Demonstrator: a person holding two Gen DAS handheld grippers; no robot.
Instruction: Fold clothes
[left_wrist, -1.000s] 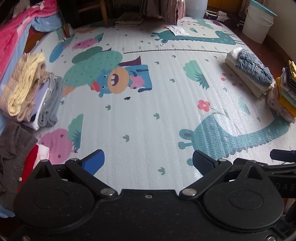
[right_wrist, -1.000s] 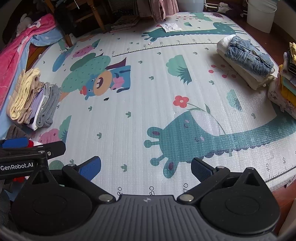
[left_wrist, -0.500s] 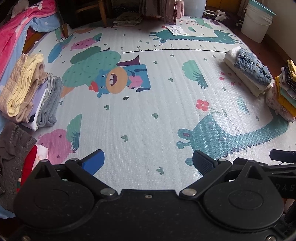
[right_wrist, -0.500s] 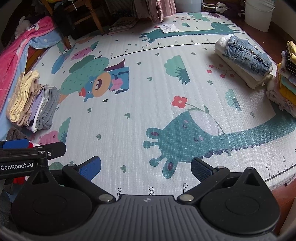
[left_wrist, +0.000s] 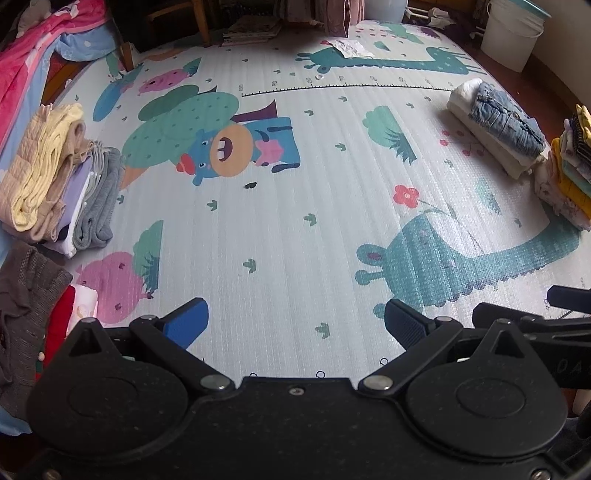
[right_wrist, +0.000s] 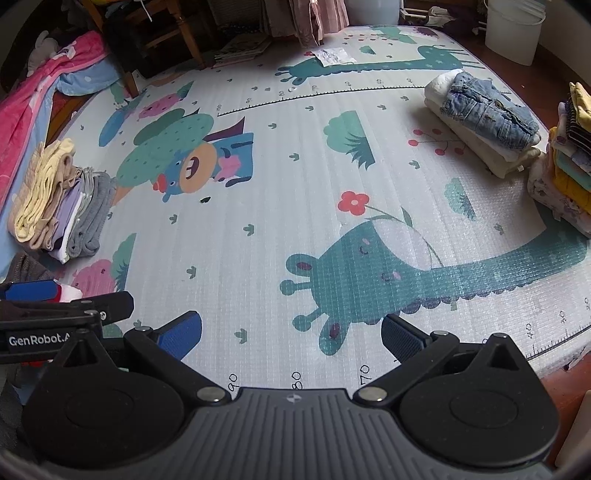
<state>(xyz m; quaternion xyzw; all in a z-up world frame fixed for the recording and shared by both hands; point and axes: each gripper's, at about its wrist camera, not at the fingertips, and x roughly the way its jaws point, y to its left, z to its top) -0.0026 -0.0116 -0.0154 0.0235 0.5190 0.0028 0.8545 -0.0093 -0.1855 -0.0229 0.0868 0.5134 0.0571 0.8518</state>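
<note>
Both the left claw (left_wrist: 295, 325) and the right claw (right_wrist: 291, 334) hang spread wide and empty above the bare middle of the play mat (left_wrist: 280, 221). The unfolded clothes (left_wrist: 33, 295) lie in a heap at the mat's left edge, beside a folded stack (left_wrist: 55, 173). The next step is probably fetching one garment: pinch a single layer near a shoulder or hem, so only one piece lifts.
</note>
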